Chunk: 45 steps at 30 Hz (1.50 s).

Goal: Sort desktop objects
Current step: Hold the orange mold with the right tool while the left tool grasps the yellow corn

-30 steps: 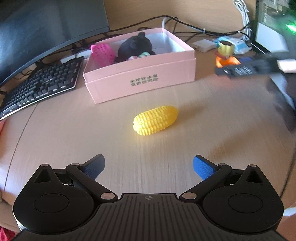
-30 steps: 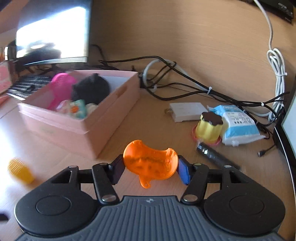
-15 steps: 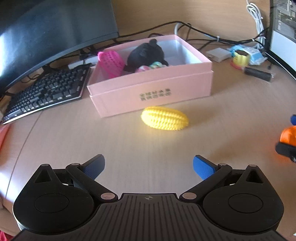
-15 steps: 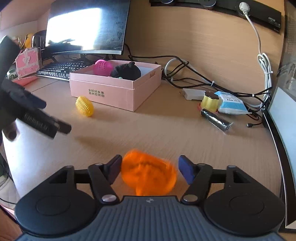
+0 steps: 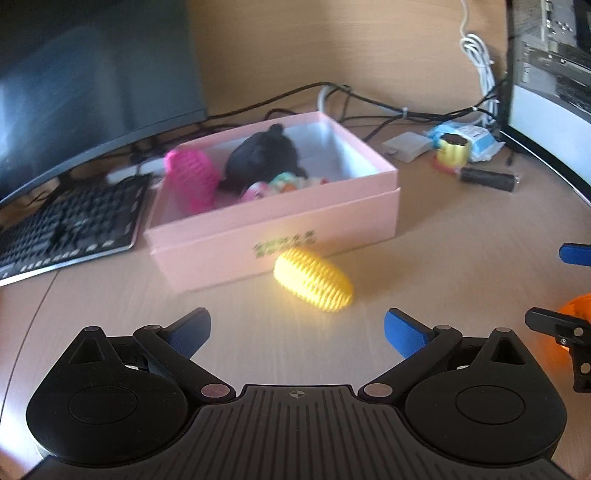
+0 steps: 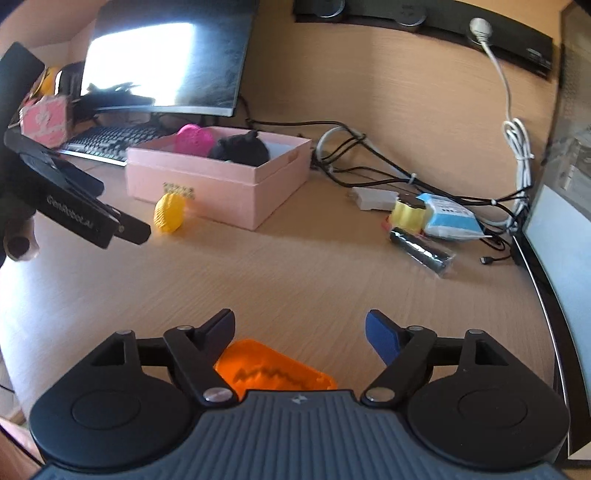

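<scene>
A black keyboard (image 5: pixel 70 225) lies far left on the wooden desk (image 5: pixel 461 236), under a dark curved monitor (image 5: pixel 85 85); tangled black cables (image 6: pixel 369 166) run along the far wall.

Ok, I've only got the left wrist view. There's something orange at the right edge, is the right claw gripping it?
Observer: No, the orange toy lies loose below the right claw, whose jaws are opening; neither pad presses it.
Operator: What's past the keyboard's left end?
Observer: A small pink patterned box.
Operator: Where does the white cable end?
Observer: Its plug sits in a black power strip on the wall.
</scene>
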Each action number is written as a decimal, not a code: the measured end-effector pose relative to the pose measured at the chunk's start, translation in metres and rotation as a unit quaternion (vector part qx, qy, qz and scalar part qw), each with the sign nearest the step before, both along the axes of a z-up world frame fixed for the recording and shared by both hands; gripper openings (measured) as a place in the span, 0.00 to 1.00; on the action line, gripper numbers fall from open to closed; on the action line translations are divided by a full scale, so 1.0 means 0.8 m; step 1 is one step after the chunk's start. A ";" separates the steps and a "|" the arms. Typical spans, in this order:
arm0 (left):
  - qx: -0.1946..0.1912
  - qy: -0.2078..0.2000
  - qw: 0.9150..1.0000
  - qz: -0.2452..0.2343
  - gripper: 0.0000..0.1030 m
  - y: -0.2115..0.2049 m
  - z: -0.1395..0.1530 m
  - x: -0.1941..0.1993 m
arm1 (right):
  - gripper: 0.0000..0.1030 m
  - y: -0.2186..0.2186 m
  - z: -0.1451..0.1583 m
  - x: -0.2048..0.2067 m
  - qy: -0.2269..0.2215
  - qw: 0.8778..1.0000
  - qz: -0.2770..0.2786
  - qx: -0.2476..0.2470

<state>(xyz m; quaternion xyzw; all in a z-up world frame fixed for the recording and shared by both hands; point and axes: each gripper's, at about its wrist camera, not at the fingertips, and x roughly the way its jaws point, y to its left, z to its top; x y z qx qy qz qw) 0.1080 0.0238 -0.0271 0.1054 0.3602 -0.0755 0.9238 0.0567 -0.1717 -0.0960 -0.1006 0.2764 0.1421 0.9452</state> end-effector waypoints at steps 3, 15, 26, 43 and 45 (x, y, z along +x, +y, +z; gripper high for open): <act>-0.003 0.029 1.000 -0.002 0.65 -0.002 -0.005 0.023 | 0.76 -0.002 0.000 0.000 -0.002 1.000 -0.013 0.003; -0.090 0.050 0.992 -0.067 0.76 -0.023 -0.001 0.026 | 0.80 -0.012 0.002 0.000 -0.008 0.999 -0.048 0.016; -0.069 0.019 0.997 0.012 0.93 -0.004 -0.003 0.027 | 0.81 -0.012 0.002 0.000 -0.012 0.998 -0.059 0.015; 0.045 -0.004 0.996 0.077 0.93 0.033 -0.007 0.029 | 0.82 -0.013 0.001 0.005 -0.011 0.998 -0.066 0.020; 0.048 -0.002 0.995 0.082 0.94 0.038 -0.008 0.030 | 0.82 -0.013 0.001 0.006 -0.010 0.998 -0.066 0.021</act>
